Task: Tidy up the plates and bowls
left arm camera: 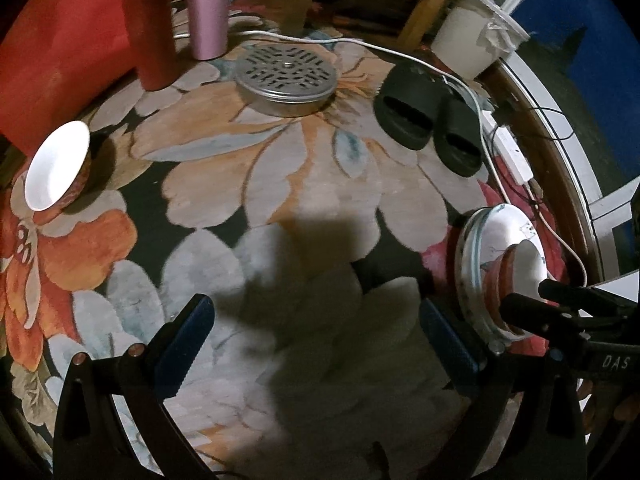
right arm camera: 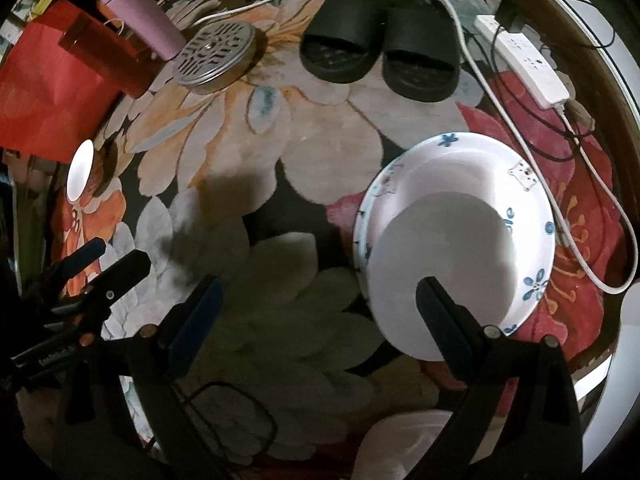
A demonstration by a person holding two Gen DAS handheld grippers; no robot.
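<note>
A white bowl (right arm camera: pixel 436 264) with a red-brown outside (left arm camera: pixel 494 280) sits in a blue-flowered plate (right arm camera: pixel 536 280), which tops a stack of plates (left arm camera: pixel 466 264) on the rug. My right gripper (right arm camera: pixel 320 320) is open; its right finger overlaps the bowl's near rim, and its left finger is over bare rug. A second white bowl (left arm camera: pixel 56 164) with a red patterned outside stands far left (right arm camera: pixel 80 168). My left gripper (left arm camera: pixel 316 340) is open over the rug with nothing between its fingers, left of the plate stack.
A flowered rug (left arm camera: pixel 280 184) covers the floor. At the back are a perforated metal lid (left arm camera: pixel 286 72), black slippers (left arm camera: pixel 428 120), red and pink cylinders (left arm camera: pixel 208 8), a white cable and power strip (right arm camera: pixel 528 68). A white dish (right arm camera: pixel 404 440) shows near the bottom edge.
</note>
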